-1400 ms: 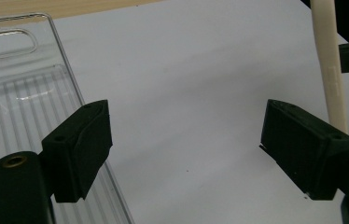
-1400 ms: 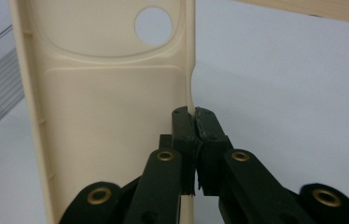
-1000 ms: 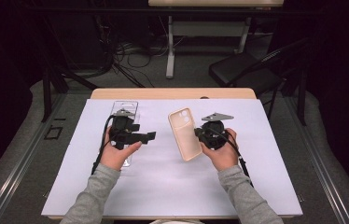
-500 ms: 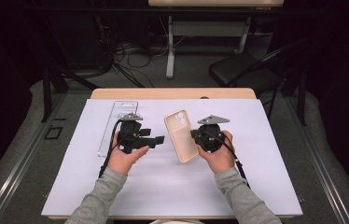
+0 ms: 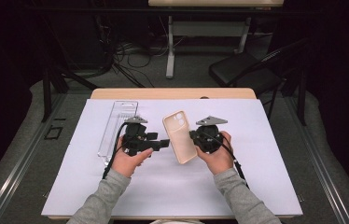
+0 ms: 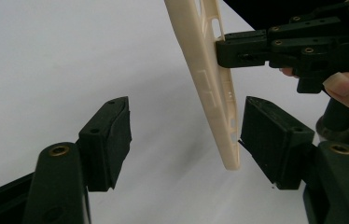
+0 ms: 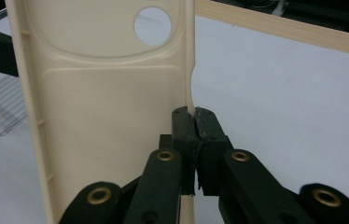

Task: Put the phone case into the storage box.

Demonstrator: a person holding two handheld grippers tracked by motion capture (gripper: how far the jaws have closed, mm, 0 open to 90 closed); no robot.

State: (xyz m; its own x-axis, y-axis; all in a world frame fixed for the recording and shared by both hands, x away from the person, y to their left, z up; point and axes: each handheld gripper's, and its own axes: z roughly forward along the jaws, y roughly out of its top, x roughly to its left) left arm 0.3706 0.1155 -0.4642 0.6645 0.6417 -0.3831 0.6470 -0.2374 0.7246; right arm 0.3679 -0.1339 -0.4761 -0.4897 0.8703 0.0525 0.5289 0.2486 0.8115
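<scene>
Cream phone case (image 5: 180, 136) pinched by its side wall in right gripper (image 7: 195, 122); left gripper (image 6: 186, 140) partly open, jaws just closing around case's lower edge, untouched.

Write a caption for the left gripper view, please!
Left claw closing around a cream phone case held by the right claw.

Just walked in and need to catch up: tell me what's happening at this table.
A person works two grippers over a white-covered table. The right gripper is shut on the edge of a cream phone case, holding it up. The left gripper has the case's lower end between its jaws, which have just been closing. A clear tray lies at the left.
</scene>
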